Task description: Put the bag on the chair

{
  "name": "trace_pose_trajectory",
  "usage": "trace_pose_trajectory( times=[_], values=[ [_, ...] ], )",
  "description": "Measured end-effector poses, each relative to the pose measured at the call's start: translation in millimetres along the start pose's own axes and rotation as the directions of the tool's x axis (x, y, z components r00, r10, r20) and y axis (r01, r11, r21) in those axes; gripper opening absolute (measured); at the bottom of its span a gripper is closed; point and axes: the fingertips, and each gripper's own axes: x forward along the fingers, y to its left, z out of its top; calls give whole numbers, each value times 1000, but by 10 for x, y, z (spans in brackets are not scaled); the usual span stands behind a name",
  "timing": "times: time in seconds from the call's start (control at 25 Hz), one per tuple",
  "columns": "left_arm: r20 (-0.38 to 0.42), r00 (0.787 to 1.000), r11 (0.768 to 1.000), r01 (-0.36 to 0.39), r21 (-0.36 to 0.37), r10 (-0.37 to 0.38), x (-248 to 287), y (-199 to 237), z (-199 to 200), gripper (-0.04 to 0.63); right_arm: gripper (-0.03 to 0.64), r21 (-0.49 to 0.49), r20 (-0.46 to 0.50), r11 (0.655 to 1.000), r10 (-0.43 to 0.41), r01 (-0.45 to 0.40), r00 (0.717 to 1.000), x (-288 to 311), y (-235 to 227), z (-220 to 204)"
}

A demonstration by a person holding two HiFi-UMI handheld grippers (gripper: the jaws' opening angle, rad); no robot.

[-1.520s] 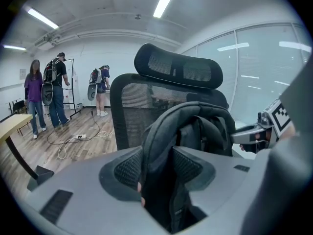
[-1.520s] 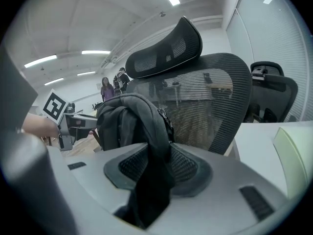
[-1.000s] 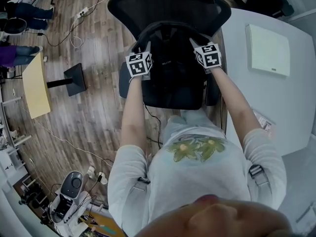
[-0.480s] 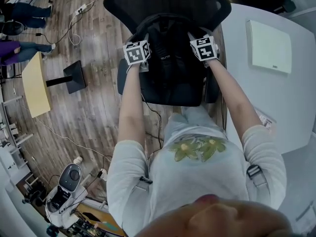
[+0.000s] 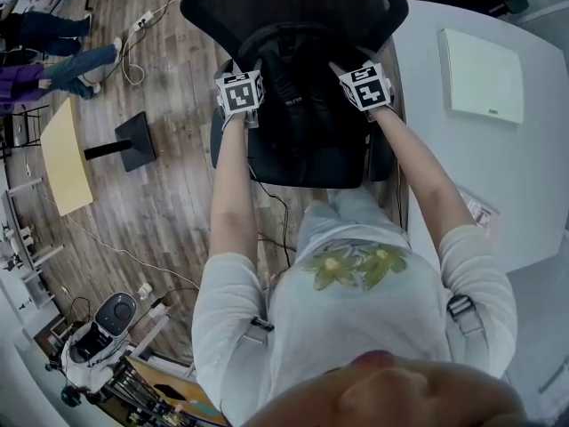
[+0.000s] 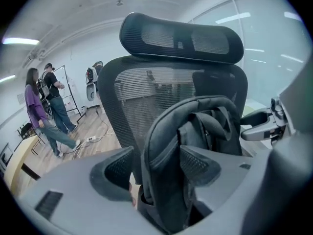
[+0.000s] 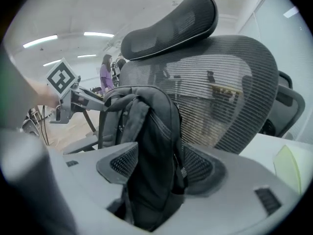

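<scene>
The bag stands upright on the chair, its back against the mesh backrest at the far edge of the seat. The near part of the seat lies bare.

The left gripper is letting go. Its jaws are opening with the bag's left side between them, and a gap shows at the left pad. The right gripper is also opening. The bag's right side fills the space between its pads, which flank it closely.

The table edge runs just beside the chair's right armrest, so that side is tight. A white box lies on the table, well apart from the chair. To the left the wooden floor is open out to a stand base and a yellow desk.
</scene>
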Motion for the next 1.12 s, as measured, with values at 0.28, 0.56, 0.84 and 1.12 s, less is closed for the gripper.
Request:
trace_pose_trajectory(
  times=[0.28,0.56,0.84,1.12],
  values=[
    [145,988,997,58,-41,-52,-464,-122,240,293,241,90,179,996,-34,18,983,-503,-19,364],
    [290,951,994,112,-14,-103,-1146,-405,474,217,77,96,332,995,-50,19,942,-1140,163,747],
    [363,927,990,129,-64,-97,-1793,-492,361,64,11,26,358,999,-30,22,933,-1634,518,700],
    [395,906,973,208,-105,-151,-2492,-713,192,15,11,53,371,998,5,-27,929,-2106,982,570]
  ],
)
